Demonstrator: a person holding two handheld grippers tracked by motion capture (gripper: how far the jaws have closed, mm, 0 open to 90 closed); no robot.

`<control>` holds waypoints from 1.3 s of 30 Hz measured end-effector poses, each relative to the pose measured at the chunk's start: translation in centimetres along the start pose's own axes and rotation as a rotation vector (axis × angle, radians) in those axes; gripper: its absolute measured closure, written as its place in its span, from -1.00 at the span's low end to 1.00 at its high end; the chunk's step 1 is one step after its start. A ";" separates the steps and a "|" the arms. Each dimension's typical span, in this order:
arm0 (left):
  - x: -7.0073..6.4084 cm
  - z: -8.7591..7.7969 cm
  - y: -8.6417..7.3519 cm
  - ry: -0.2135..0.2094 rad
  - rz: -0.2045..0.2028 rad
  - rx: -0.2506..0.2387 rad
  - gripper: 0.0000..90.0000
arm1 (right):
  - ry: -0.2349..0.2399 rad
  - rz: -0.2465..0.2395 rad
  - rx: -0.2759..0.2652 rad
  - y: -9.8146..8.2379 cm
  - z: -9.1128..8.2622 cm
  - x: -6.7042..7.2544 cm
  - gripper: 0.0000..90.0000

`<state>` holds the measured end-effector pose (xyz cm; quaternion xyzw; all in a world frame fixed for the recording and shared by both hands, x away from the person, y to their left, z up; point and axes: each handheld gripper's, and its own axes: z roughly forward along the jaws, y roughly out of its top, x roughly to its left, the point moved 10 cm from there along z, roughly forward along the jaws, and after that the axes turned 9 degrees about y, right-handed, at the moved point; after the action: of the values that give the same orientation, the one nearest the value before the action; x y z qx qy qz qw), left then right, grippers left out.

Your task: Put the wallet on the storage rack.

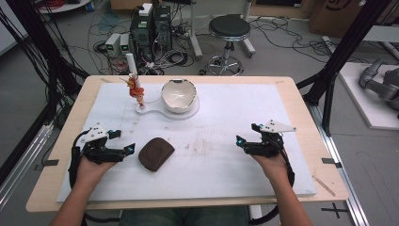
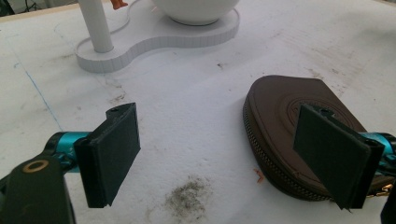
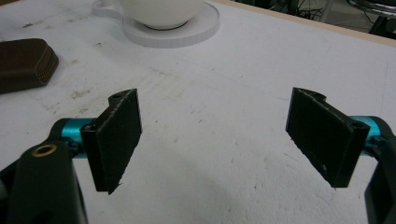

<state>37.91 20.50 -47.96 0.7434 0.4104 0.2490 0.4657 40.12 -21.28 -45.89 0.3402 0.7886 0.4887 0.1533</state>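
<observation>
from above, you're holding the left gripper just beside the brown pouch on the desk, right gripper well apart. left gripper view: jaws gaping wide, pouch lying behind the right jaw. right gripper view: jaws spread over bare white mat.
</observation>
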 end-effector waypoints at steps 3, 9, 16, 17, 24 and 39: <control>-0.2 -0.1 -0.1 -0.005 0.006 0.004 -0.67 | 0.001 -0.002 0.001 0.1 0.1 0.1 -0.59; -0.8 -0.4 -0.5 -0.020 0.021 0.016 -0.67 | 0.002 -0.005 0.006 0.3 0.6 0.1 -0.59; -0.3 -1.5 -1.1 -0.001 0.019 0.021 -0.67 | 0.025 -0.022 0.019 0.8 1.8 0.7 -0.59; -0.3 -1.6 -1.1 0.002 0.014 0.019 -0.67 | 0.025 -0.022 0.019 0.8 1.8 0.7 -0.59; -0.3 -1.9 -1.3 -0.008 0.003 0.023 -0.67 | 0.037 -0.021 0.020 0.9 2.3 0.8 -0.59; -3.6 -1.0 -1.5 -0.059 0.024 0.091 -0.67 | 0.039 -0.015 0.023 0.9 2.3 0.6 -0.59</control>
<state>34.64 18.29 -48.87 0.7757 0.3985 0.2136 0.4403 41.38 -19.10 -46.19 0.3263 0.7997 0.4848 0.1375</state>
